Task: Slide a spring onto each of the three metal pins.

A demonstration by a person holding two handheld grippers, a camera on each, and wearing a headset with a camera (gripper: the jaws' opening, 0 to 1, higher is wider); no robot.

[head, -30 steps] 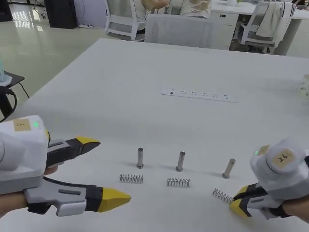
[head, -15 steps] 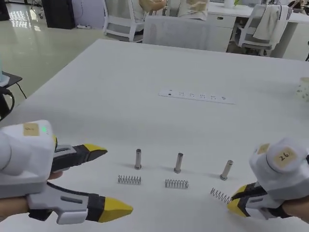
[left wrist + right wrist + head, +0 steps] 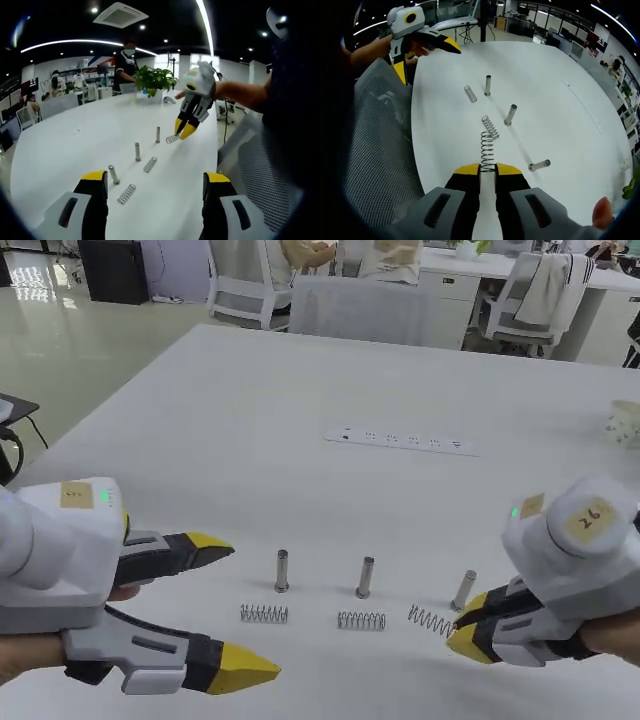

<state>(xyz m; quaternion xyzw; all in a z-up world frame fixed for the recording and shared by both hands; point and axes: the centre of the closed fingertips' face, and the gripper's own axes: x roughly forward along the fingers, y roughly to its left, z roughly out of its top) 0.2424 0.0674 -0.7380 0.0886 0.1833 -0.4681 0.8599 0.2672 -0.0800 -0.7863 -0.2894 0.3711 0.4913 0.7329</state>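
Room: I have a broad white table [image 3: 300,390], bare beyond the work; its near edge runs close by both grippers.
Around: a power strip [image 3: 400,440] lies well beyond; chairs [image 3: 360,305] line the far edge.
Pins: left pin [image 3: 282,570], middle pin [image 3: 365,577] and right pin [image 3: 463,589] stand in a row.
Loose springs: left spring [image 3: 264,613] and middle spring [image 3: 361,620] lie flat, just in front of their pins.
Right gripper [image 3: 462,632]: clenched on one end of the third spring [image 3: 430,619], just beside the right pin.
Left gripper [image 3: 245,612]: jaws spread wide, holding nothing, left of the left spring.
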